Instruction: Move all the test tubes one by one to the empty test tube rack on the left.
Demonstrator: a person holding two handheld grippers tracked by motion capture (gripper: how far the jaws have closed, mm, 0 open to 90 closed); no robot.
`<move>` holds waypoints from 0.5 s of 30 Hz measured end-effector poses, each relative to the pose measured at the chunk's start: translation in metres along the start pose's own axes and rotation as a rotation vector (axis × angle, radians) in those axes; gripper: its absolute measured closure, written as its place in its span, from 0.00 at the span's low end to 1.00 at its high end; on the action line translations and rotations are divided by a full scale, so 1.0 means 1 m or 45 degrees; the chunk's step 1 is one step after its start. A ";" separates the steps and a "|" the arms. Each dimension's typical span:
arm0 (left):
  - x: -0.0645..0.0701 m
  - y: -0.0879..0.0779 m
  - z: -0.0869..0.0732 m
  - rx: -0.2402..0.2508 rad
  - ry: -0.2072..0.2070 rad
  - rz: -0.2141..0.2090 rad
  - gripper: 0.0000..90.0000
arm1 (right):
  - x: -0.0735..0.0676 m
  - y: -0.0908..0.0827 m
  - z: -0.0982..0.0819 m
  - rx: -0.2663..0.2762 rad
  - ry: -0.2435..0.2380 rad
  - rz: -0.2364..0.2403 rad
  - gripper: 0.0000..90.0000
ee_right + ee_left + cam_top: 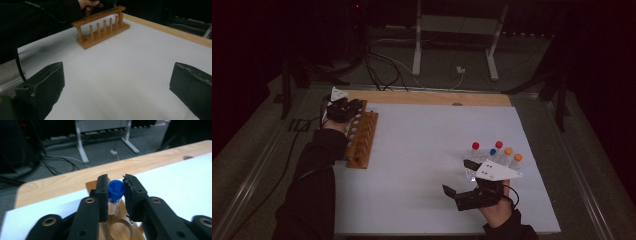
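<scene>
A clear tube with a blue cap (116, 192) stands upright in the far end hole of the wooden rack (361, 140). My left gripper (116, 183) has a jaw close on each side of the cap, slightly apart and not pressing on it. In the high view the left gripper (344, 109) is over the rack's far end. My right gripper (458, 176) rests near the front right of the white mat, jaws wide open and nothing between them. Behind it lie several loose capped tubes (497, 152) with red, blue and orange caps.
The white mat (427, 150) covers a wooden table whose bare edge (427, 97) runs along the back. In the right gripper view the rack (102, 26) stands far off with a hand (87, 4) over it. Cables and a metal frame (457, 30) are on the floor beyond.
</scene>
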State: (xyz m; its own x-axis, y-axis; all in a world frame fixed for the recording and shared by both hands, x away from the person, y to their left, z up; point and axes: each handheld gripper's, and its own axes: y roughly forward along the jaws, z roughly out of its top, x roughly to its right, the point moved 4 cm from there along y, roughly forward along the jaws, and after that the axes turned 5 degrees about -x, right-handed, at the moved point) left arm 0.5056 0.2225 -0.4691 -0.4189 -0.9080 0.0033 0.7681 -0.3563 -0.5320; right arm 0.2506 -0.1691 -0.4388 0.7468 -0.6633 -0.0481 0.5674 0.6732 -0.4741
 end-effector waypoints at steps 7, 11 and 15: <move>0.011 -0.026 0.011 0.029 -0.002 -0.073 0.32 | 0.009 -0.017 0.006 0.043 0.003 -0.057 0.00; 0.024 -0.050 0.011 0.060 0.028 -0.144 0.17 | 0.021 -0.031 0.006 0.053 0.035 -0.118 0.00; 0.041 -0.076 0.004 0.071 0.062 -0.233 0.05 | 0.036 -0.039 0.000 0.065 0.074 -0.214 0.00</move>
State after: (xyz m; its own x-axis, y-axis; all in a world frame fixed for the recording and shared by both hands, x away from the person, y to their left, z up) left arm 0.4323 0.2108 -0.4251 -0.5761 -0.8156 0.0542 0.7018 -0.5275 -0.4786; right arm 0.2557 -0.2193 -0.4217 0.6198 -0.7844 -0.0232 0.7004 0.5662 -0.4346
